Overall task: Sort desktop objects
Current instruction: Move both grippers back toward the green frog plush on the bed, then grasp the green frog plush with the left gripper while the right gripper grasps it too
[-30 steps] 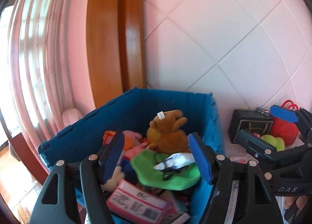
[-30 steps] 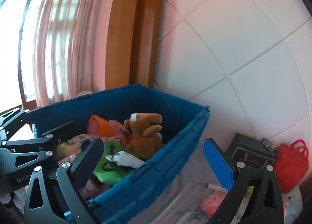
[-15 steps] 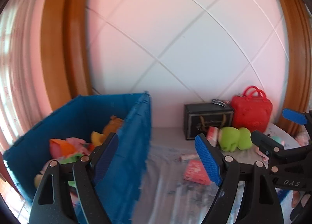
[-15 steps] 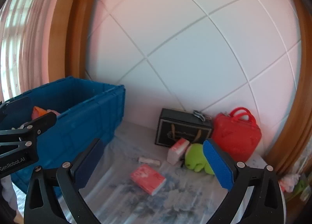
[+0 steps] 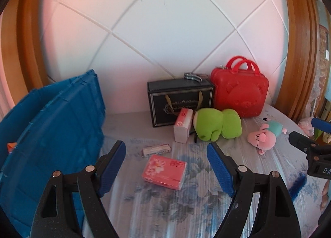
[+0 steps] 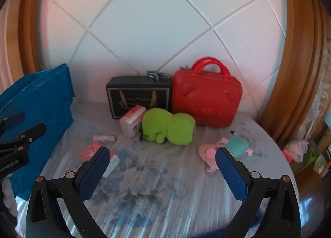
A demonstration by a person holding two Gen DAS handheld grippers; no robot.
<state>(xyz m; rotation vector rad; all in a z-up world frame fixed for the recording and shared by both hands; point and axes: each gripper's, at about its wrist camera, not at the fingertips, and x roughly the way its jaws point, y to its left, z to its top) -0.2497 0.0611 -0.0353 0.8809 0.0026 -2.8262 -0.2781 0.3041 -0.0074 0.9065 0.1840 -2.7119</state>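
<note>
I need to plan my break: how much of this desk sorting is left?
Done: only an orange corner shows inside the blue bin. In hand: nothing; the left gripper and right gripper are open. Left: pink packet, green plush, pig toy, and more.

Both wrist cams angled down, L beside R, shared table [image 5: 206,207] clutter
</note>
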